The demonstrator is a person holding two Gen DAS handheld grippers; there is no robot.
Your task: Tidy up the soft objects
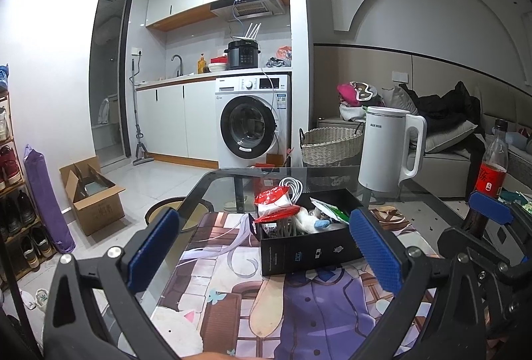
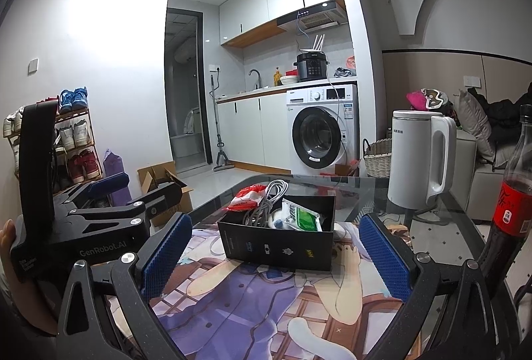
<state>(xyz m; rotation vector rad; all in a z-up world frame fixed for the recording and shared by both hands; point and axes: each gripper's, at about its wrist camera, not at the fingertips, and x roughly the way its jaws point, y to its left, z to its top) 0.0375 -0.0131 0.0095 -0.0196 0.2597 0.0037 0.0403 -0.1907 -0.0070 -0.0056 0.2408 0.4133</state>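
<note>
On the glass desk [image 2: 382, 193], an open black cardboard box [image 2: 279, 247] holds a red-white packet [image 2: 246, 198], grey coiled cable [image 2: 266, 203] and green-white pouch [image 2: 304, 217]. Left tool [image 1: 266, 247] and right tool [image 2: 276, 260] are both wide open, empty, near the box.

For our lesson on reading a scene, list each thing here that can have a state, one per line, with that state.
Left gripper: open, holding nothing.
Right gripper: open, holding nothing.
Black box: lidless, filled with soft items.
Red-and-white packet: in the box, sticking above its rim.
Cable: coiled in the box.
Cola bottle: upright, partly full.
White kettle: upright on the glass table.
Washing machine: door shut.
</note>
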